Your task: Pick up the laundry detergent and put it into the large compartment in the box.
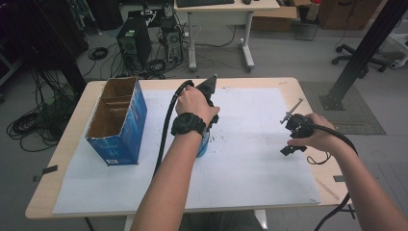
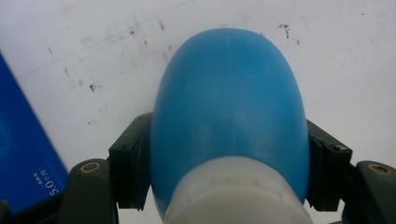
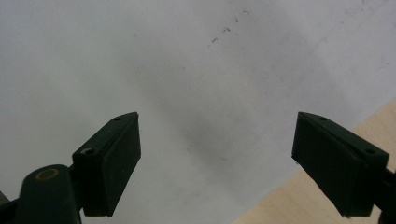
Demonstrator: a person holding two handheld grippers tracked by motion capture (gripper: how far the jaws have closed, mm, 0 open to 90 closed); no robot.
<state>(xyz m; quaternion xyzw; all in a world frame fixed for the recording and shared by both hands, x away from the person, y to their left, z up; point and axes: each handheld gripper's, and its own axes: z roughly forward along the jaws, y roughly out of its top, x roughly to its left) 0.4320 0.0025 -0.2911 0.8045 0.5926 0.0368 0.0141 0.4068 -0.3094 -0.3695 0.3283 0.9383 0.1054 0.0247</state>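
Note:
A blue bottle (image 2: 229,107) with a white neck (image 2: 236,196) is clamped between the jaws of my left gripper (image 2: 229,154), which is shut on its sides. In the high view the bottle (image 1: 202,146) stands on the white sheet (image 1: 250,159) under the person's left hand, and my left gripper (image 1: 207,122) points down onto it. My right gripper (image 1: 291,138) hovers over the sheet near the table's right side. In the right gripper view it (image 3: 217,158) stands open, with nothing between its pads (image 3: 116,163).
An open-topped blue cardboard box (image 1: 118,120) stands at the table's left, close beside the left forearm; its blue wall (image 2: 23,154) is near the bottle. The wooden table edge (image 3: 327,205) lies just right of the right gripper. Desks, computers and cables sit beyond.

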